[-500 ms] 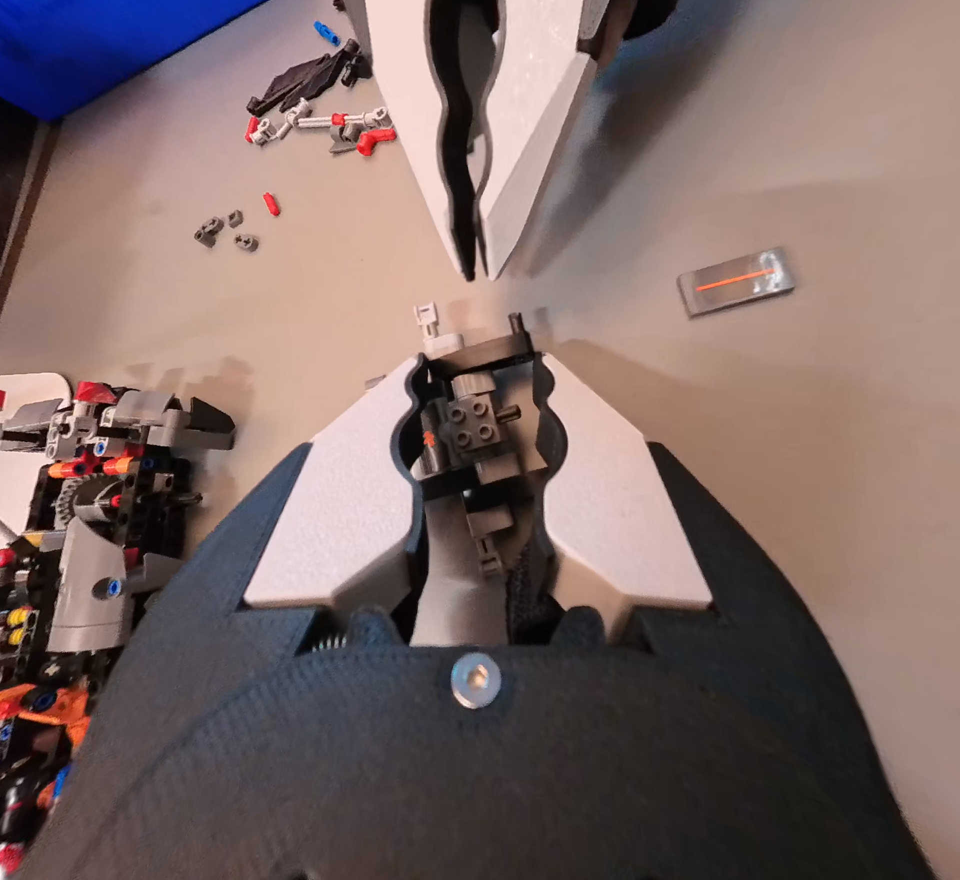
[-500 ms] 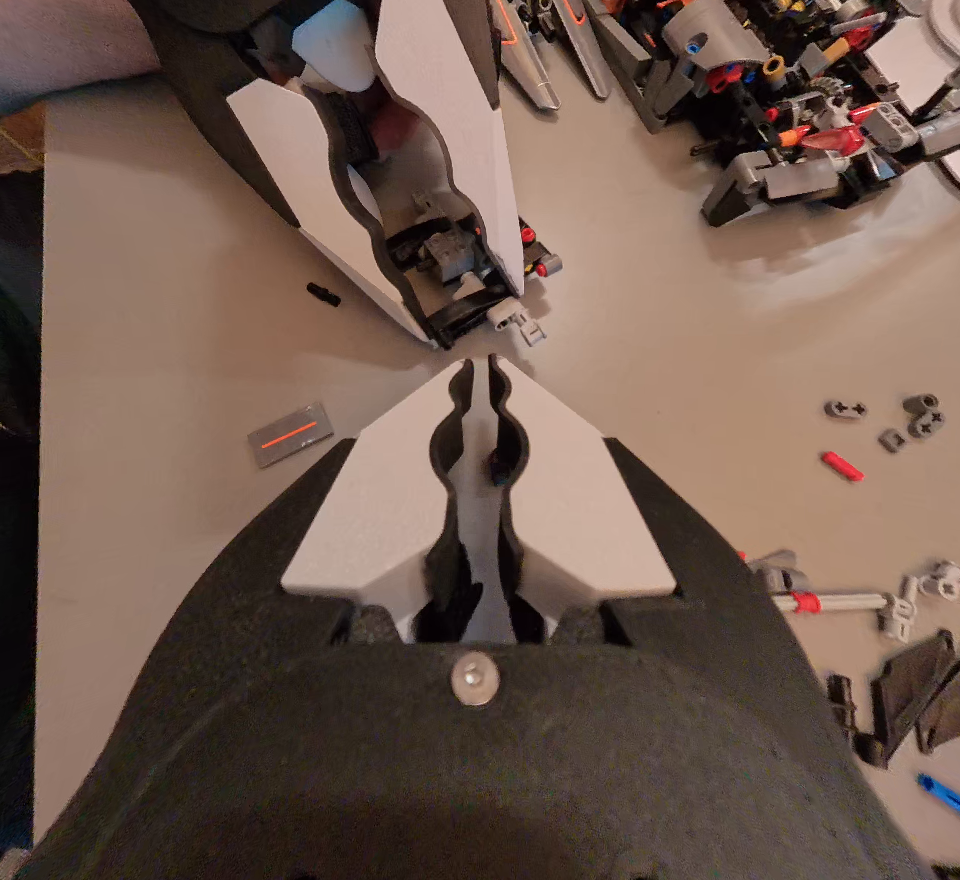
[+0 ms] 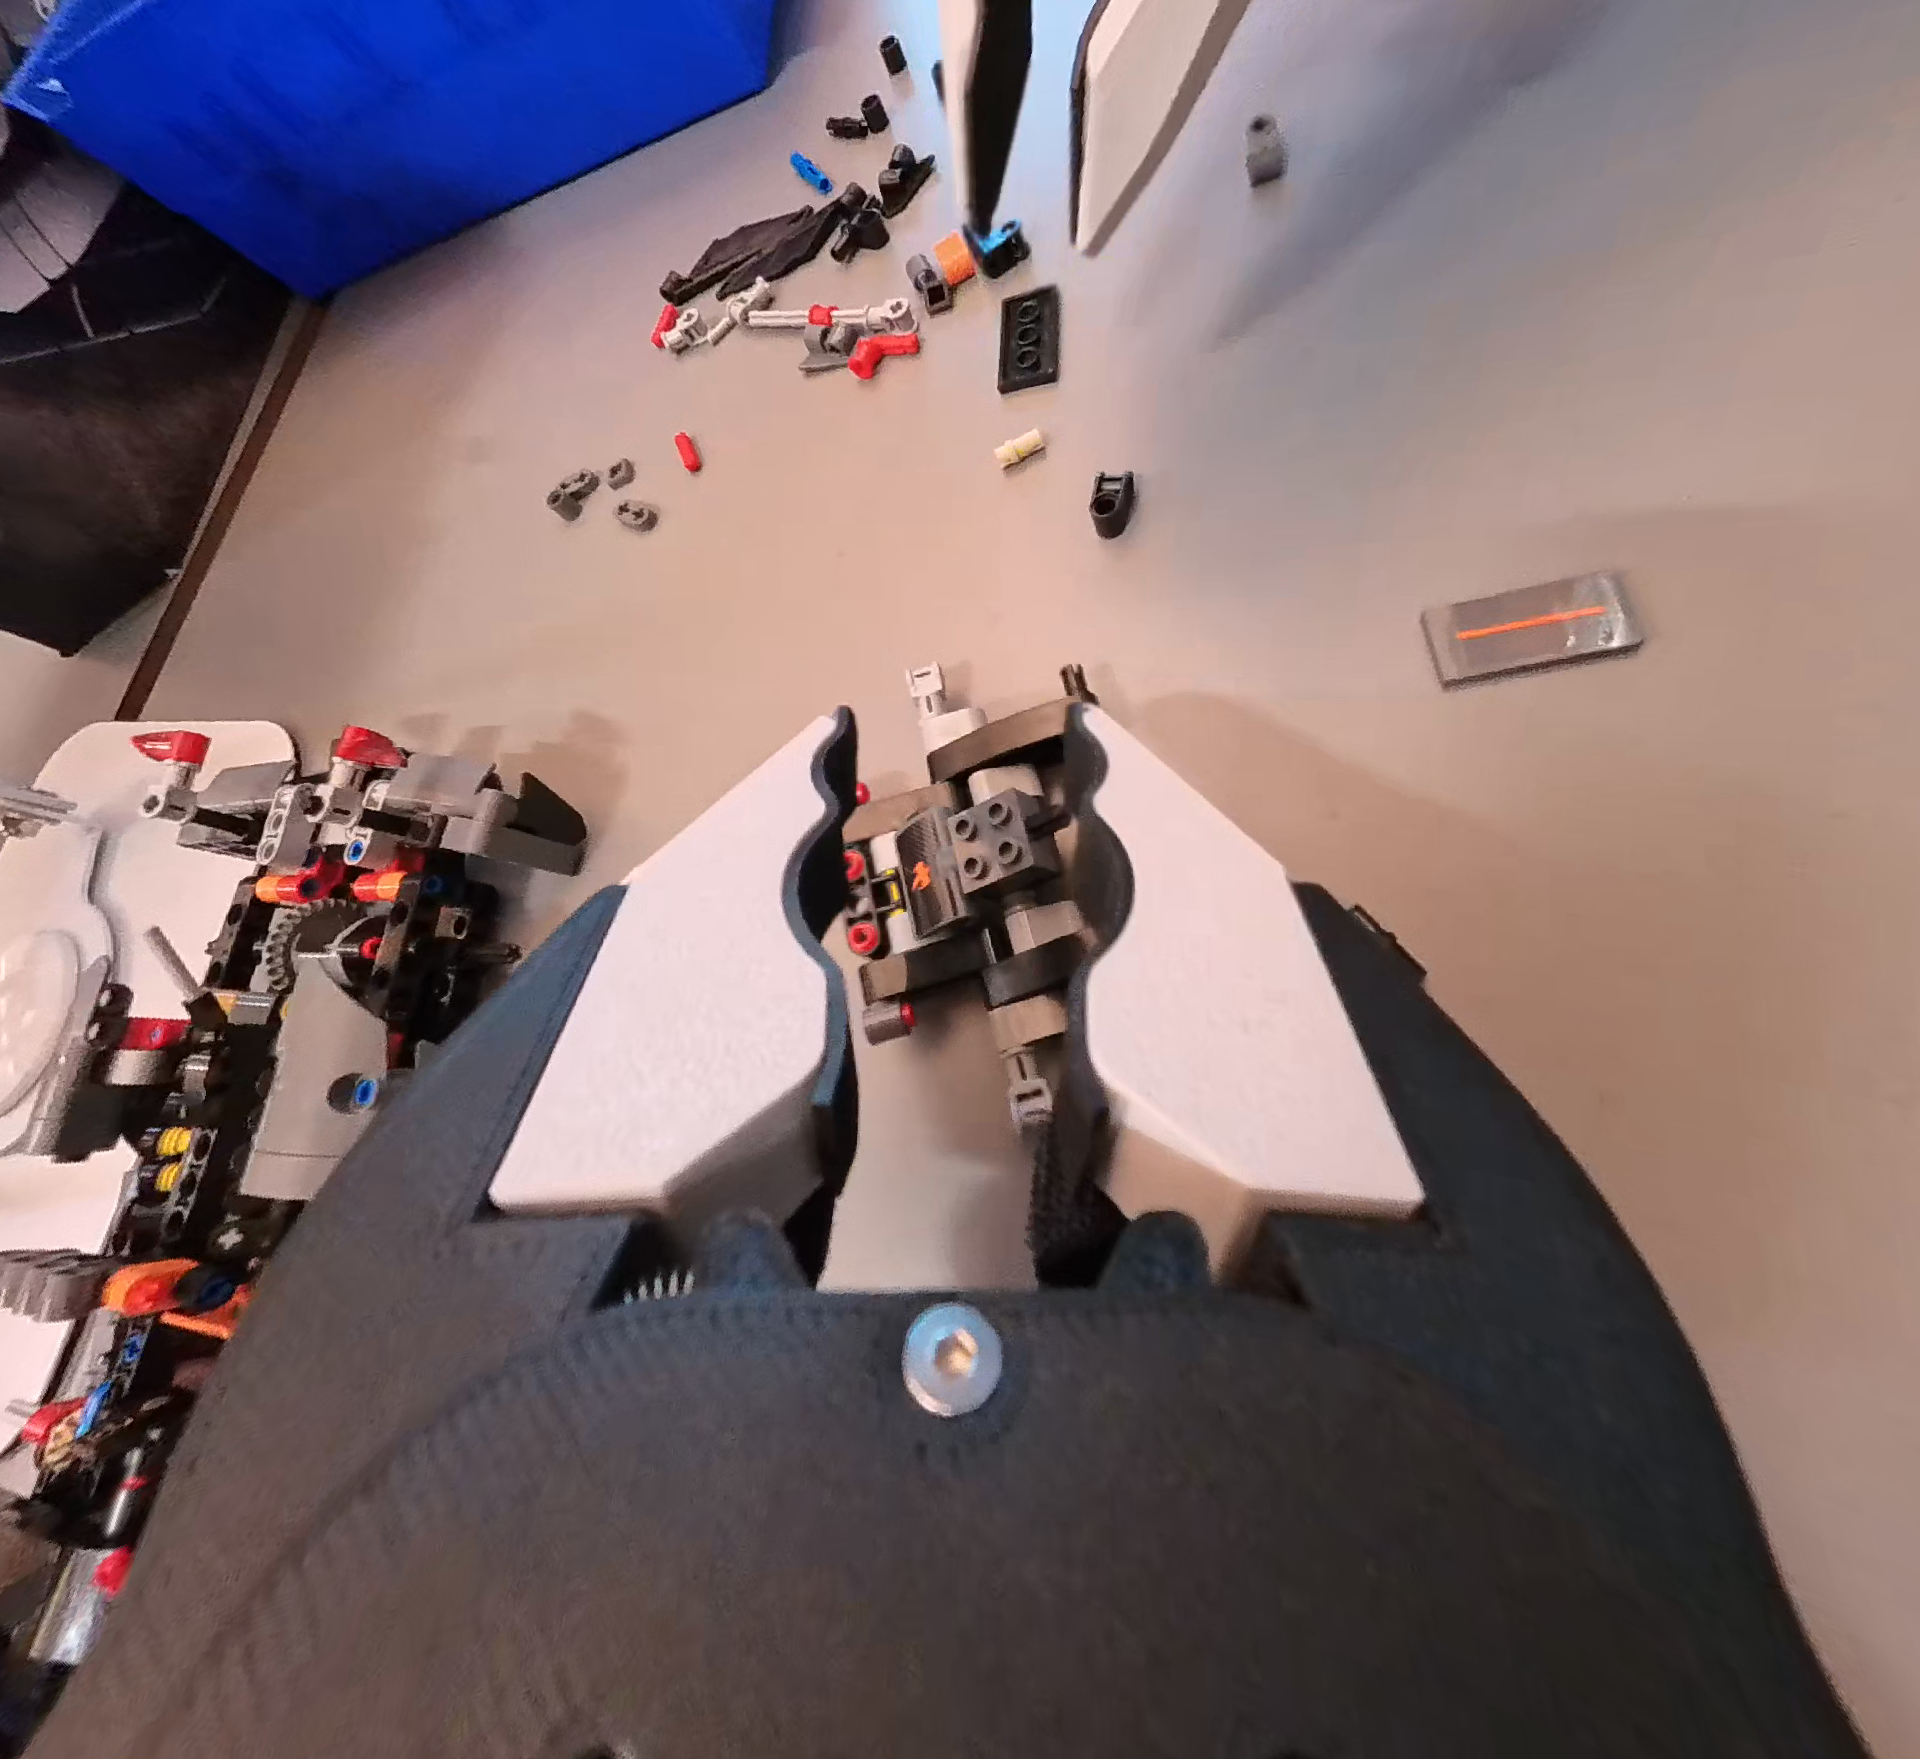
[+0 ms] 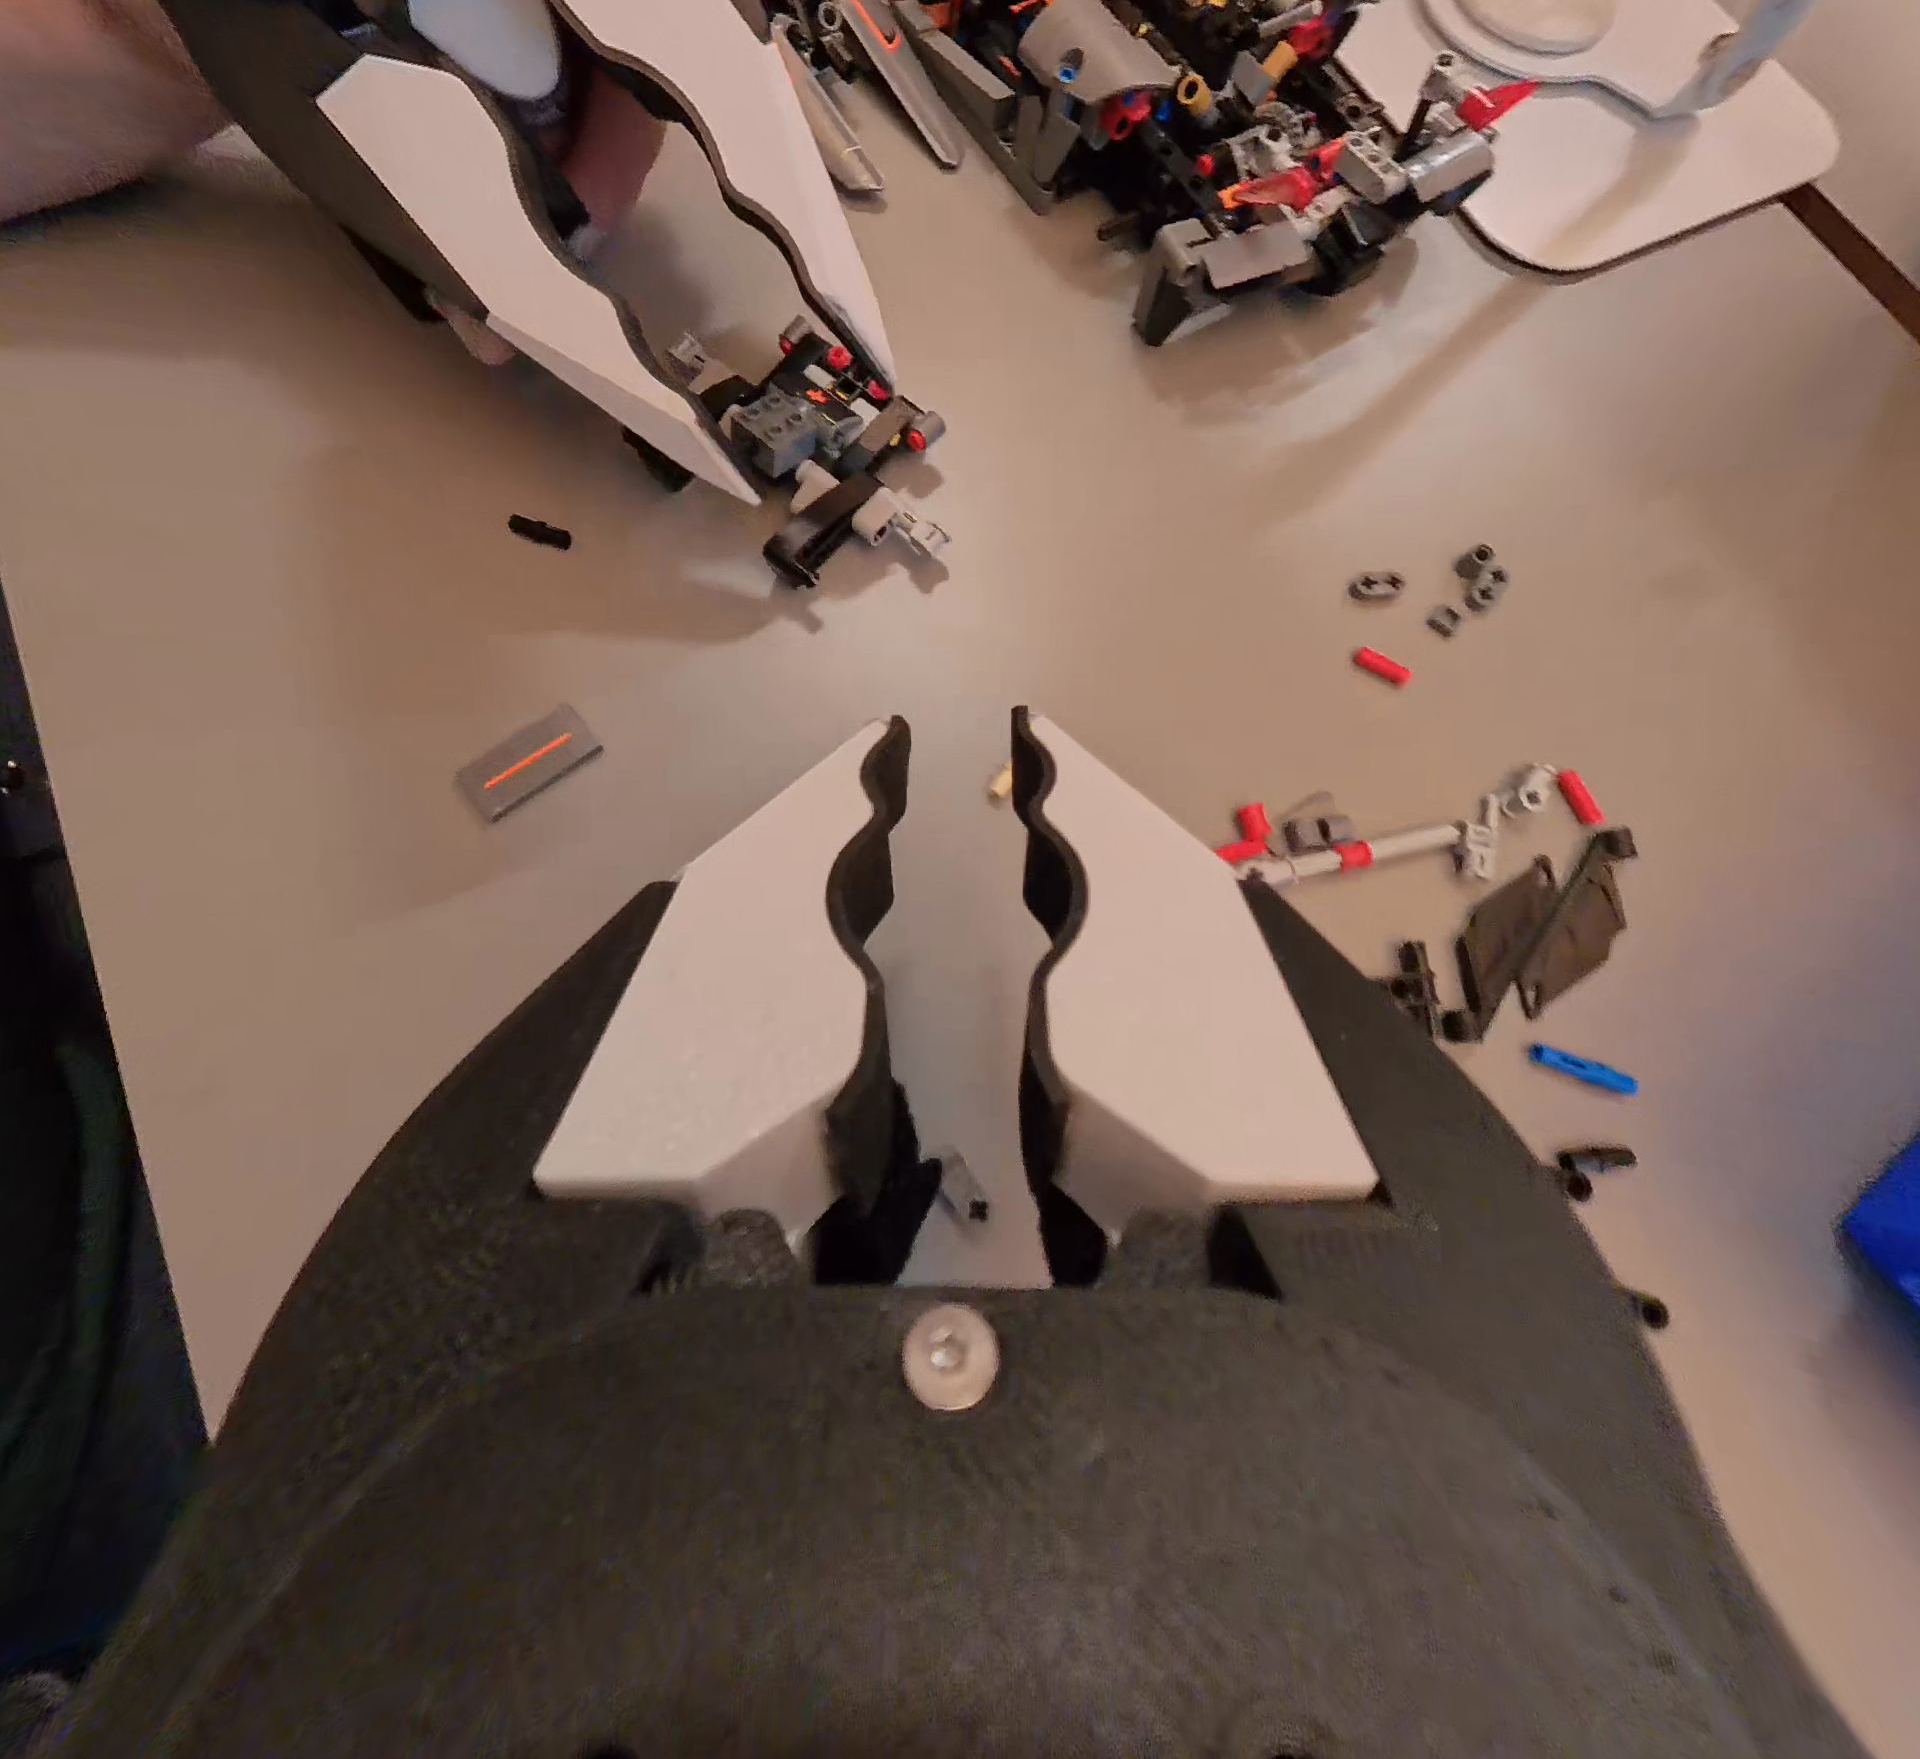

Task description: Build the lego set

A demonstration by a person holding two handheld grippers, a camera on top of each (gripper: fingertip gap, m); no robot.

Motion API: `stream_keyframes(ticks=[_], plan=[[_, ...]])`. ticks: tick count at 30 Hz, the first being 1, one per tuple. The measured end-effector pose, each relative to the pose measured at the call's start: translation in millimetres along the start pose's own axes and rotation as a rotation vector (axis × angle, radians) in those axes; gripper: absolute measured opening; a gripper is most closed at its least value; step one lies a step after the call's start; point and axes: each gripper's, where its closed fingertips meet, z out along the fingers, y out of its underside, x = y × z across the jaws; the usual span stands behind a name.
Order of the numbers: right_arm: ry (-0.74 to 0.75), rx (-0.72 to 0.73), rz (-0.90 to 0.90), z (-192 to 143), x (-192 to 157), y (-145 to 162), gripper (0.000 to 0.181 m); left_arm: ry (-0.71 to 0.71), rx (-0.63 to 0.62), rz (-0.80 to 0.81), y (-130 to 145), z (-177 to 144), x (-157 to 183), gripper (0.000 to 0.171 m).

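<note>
small lego assembly (image 3: 961, 878) sits clamped between the left gripper's (image 3: 961, 722) jaws.

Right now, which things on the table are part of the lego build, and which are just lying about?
In the job:
- small sub-assembly between the left gripper fingers
- big car model
- loose pieces
- right gripper, open and empty

Lying about:
- blue bin
- white stand base

Looks like a hobby or lab workspace. Plain grey table (image 4: 1195, 504), scattered lego parts (image 3: 790, 322), blue bin (image 3: 416, 47).
</note>
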Motion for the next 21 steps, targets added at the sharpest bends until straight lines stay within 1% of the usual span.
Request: stream_keyframes(ticks=[7, 16, 21], plan=[[0.074, 0.041, 0.049, -14.1, 11.1, 2.3, 0.025, -0.08, 0.013, 0.011, -4.6, 1.3, -10.7, 0.031], [0.135, 0.004, 0.039, -19.1, 22.5, 15.0, 0.034, -0.118, 0.003, -0.015, 1.1, -0.6, -19.4, 0.033], [0.15, 0.025, 0.084, -23.8, 32.0, 17.3, 0.039, -0.15, 0.002, -0.027, 5.2, -4.8, -25.2, 0.032]])
